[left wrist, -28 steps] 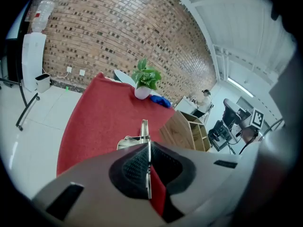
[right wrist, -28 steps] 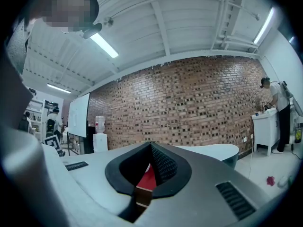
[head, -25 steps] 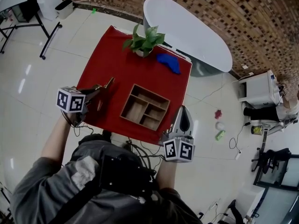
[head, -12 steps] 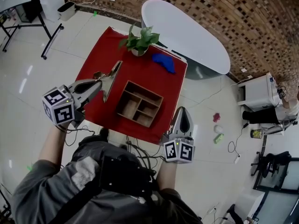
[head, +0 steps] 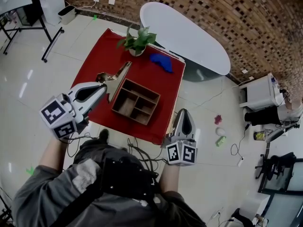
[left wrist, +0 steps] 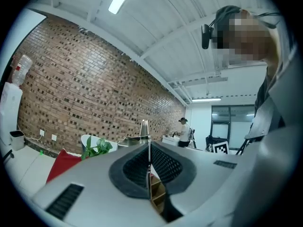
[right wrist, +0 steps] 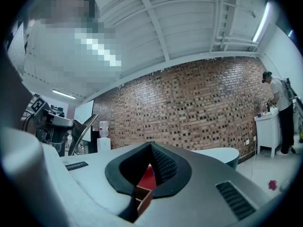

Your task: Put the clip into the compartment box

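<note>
In the head view my left gripper (head: 103,86) is shut on a metal clip (head: 115,74). The clip sticks out past the fingertips and hangs over the red cloth, just left of the wooden compartment box (head: 135,101). In the left gripper view the clip (left wrist: 144,129) stands up as a thin metal strip above the shut jaws, and a bit of the box (left wrist: 156,198) shows below them. My right gripper (head: 182,121) is shut on nothing at the table's near right edge, right of the box. Its own view shows the box (right wrist: 142,196) low between the jaws and the clip (right wrist: 81,131) at the left.
The red-covered table (head: 102,60) carries a potted plant (head: 137,40) at the far edge and a blue cloth (head: 162,62) to the plant's right. A white oval table (head: 184,34) stands behind. Cables and small items lie on the floor to the right (head: 220,131).
My left gripper has risen from the table's left side with the clip and swung right toward the box. The right gripper has stayed where it was.
</note>
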The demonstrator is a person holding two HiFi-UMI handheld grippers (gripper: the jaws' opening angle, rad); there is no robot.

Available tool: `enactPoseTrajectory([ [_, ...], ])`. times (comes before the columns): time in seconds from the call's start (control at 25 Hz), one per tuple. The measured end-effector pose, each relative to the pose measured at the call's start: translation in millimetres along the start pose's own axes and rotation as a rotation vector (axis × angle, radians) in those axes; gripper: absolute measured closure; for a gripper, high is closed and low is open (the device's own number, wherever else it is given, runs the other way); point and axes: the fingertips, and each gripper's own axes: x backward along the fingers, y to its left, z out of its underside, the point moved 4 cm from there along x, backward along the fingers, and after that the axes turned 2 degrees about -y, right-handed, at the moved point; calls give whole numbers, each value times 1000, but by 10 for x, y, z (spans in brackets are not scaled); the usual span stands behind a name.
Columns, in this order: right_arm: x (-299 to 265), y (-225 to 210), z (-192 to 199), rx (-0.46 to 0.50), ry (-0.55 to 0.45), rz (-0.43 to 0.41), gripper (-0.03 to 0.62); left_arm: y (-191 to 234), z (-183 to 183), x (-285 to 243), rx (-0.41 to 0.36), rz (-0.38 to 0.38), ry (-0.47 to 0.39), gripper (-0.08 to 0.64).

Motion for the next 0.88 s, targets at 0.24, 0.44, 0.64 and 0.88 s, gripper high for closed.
enactPoseTrajectory([
  [0.24,146,-104,-49,9,-3,-3,581,-266,-2,-23,23,39,-43,552],
  [0.44,224,-133,-114,8,-7,-12,581,-410,-38,-39,3,37,-33,551],
  [0.64,381,-218,-132,4,-13,8,581,-557,184,-206,-64,72,0,551],
  [0.88,630,-482,-68,-5,3,68,581,-689,831,-725,-100,139,72,551],
])
